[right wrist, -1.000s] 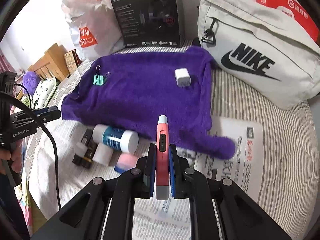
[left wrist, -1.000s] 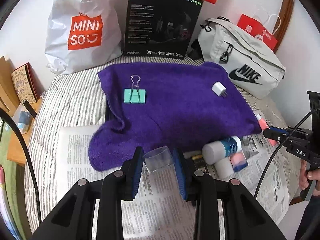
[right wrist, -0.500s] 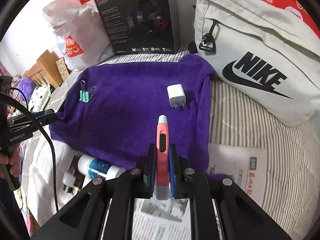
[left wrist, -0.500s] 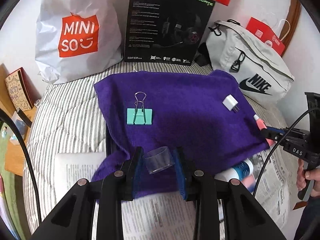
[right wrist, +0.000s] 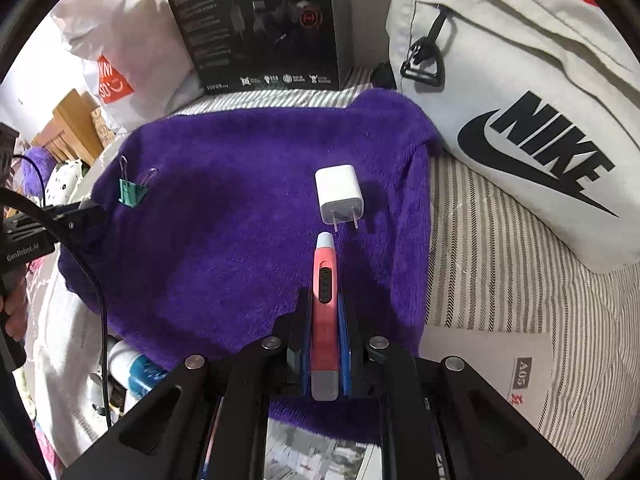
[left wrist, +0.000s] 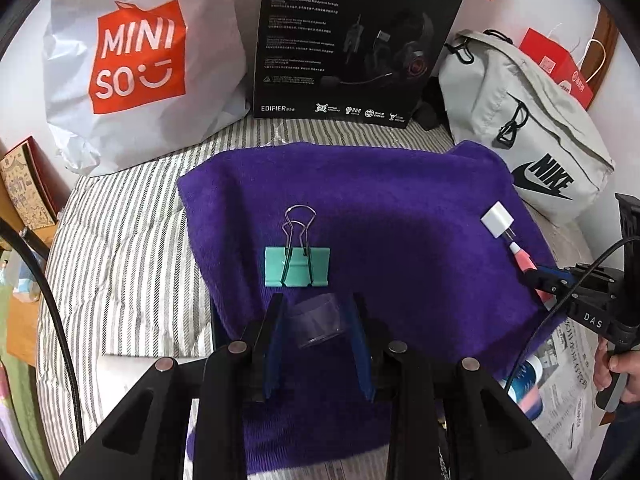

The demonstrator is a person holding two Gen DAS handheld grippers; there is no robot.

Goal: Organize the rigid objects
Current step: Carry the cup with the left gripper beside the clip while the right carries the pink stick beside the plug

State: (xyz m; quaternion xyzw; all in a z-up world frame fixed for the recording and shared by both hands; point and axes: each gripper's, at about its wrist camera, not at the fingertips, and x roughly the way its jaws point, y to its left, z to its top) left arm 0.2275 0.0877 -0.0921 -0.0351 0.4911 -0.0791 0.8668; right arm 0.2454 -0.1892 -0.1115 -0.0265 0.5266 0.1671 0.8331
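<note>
My left gripper (left wrist: 316, 320) is shut on a small clear plastic cup (left wrist: 318, 322), held over the near part of a purple towel (left wrist: 380, 208), just below a teal binder clip (left wrist: 297, 266). My right gripper (right wrist: 325, 312) is shut on a pink pen-shaped device (right wrist: 325, 276) whose white tip points at a white charger plug (right wrist: 339, 192) on the purple towel (right wrist: 240, 220). The binder clip (right wrist: 131, 192) lies near the towel's left edge in the right wrist view. In the left wrist view the right gripper (left wrist: 536, 272) and its pink pen (left wrist: 522, 258) show at the right, below the charger (left wrist: 497, 220).
At the back stand a white Miniso bag (left wrist: 136, 64), a black headset box (left wrist: 352, 40) and a grey Nike bag (left wrist: 532, 148). A blue-and-white bottle (right wrist: 134, 366) lies on newspaper by the towel's near edge. The bed has a striped cover (left wrist: 120, 248).
Both grippers have moved forward over the towel, carrying the cup and the pink pen. The binder clip and charger now lie much closer; the bottles have slipped toward the frame edges.
</note>
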